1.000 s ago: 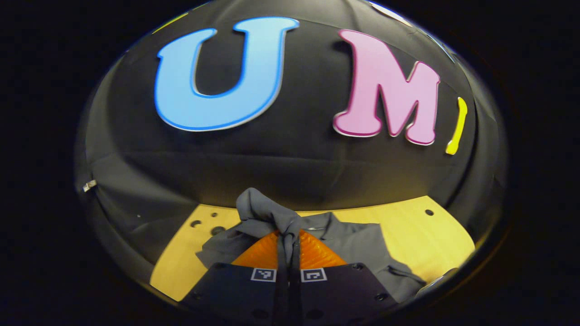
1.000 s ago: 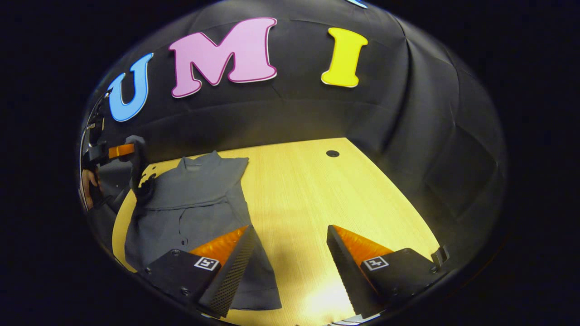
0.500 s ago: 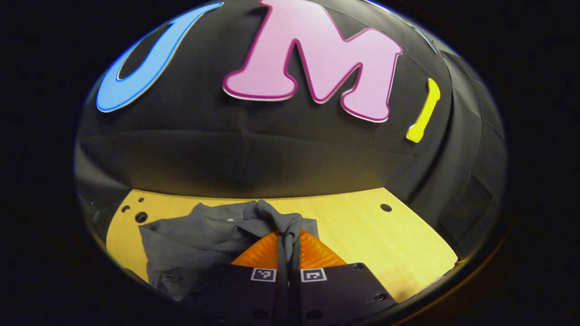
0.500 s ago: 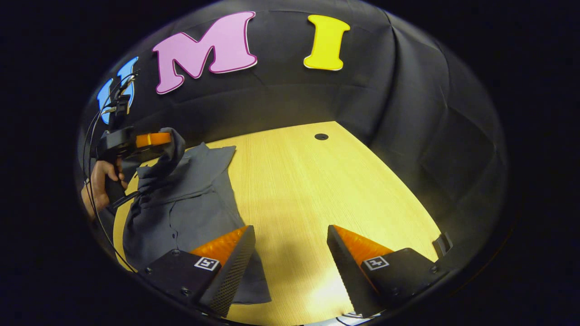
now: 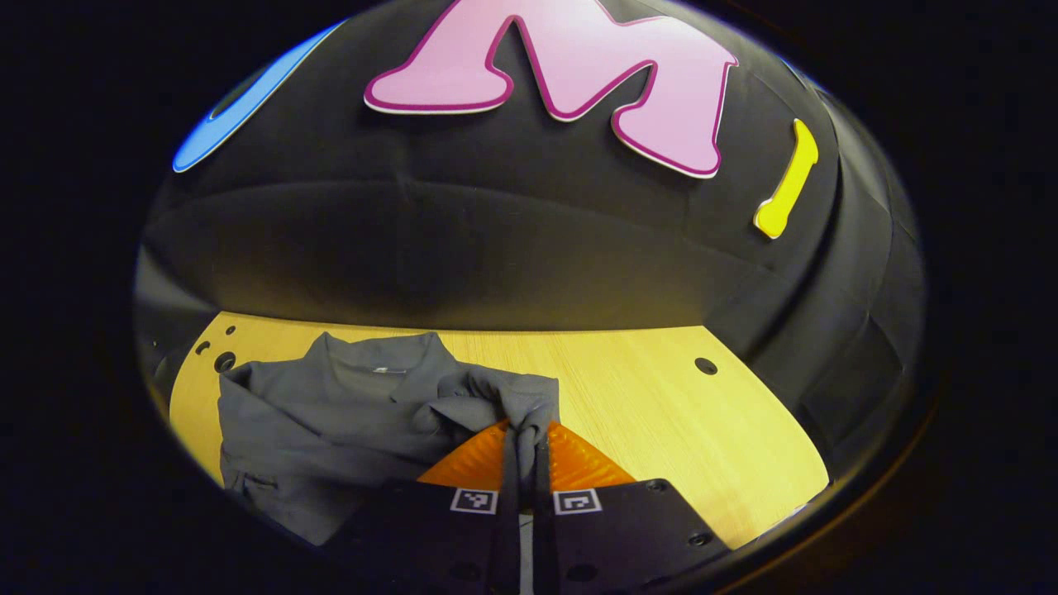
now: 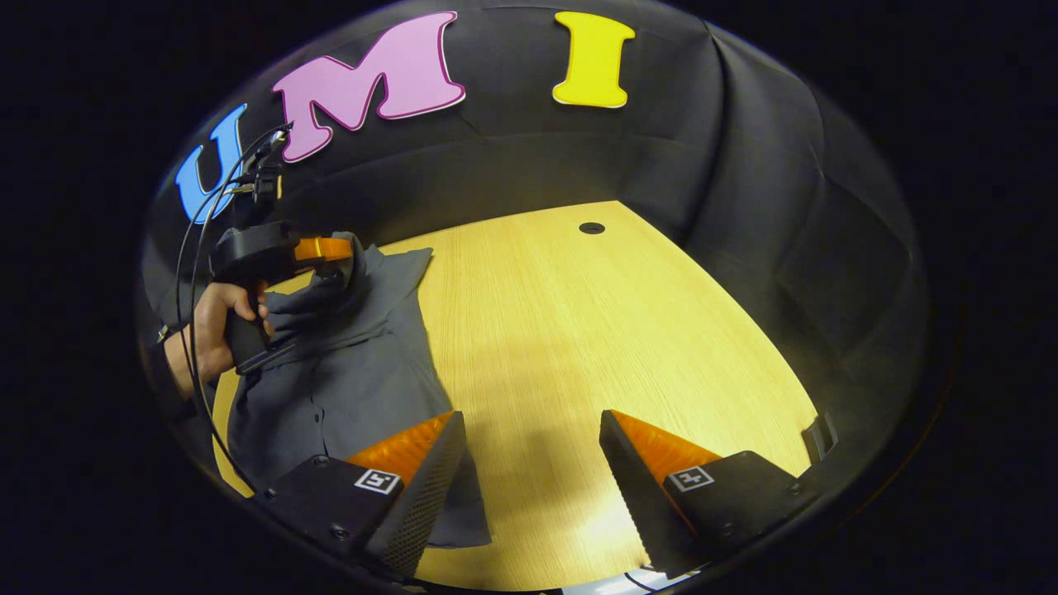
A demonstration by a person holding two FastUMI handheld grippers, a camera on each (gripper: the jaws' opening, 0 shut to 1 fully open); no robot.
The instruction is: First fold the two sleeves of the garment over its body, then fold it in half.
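Observation:
A grey shirt (image 6: 347,388) lies on the wooden table (image 6: 579,330), collar toward the back wall. My left gripper (image 5: 524,430) is shut on one grey sleeve (image 5: 504,397), holding it lifted over the shirt's body (image 5: 331,430). In the right gripper view that same left gripper (image 6: 335,252) hangs over the shirt's upper part, held by a hand (image 6: 215,322). My right gripper (image 6: 529,421) stands open above the table near the shirt's lower right edge, with nothing between its fingers.
Bare wood stretches to the right of the shirt, with a round hole (image 6: 592,228) near the back edge. Several small holes (image 5: 223,361) mark the table's left end. Black cloth walls close the booth behind and at the sides.
My left gripper has carried the sleeve across, from beside the shirt to over its body. The right gripper has stayed open and hardly moved.

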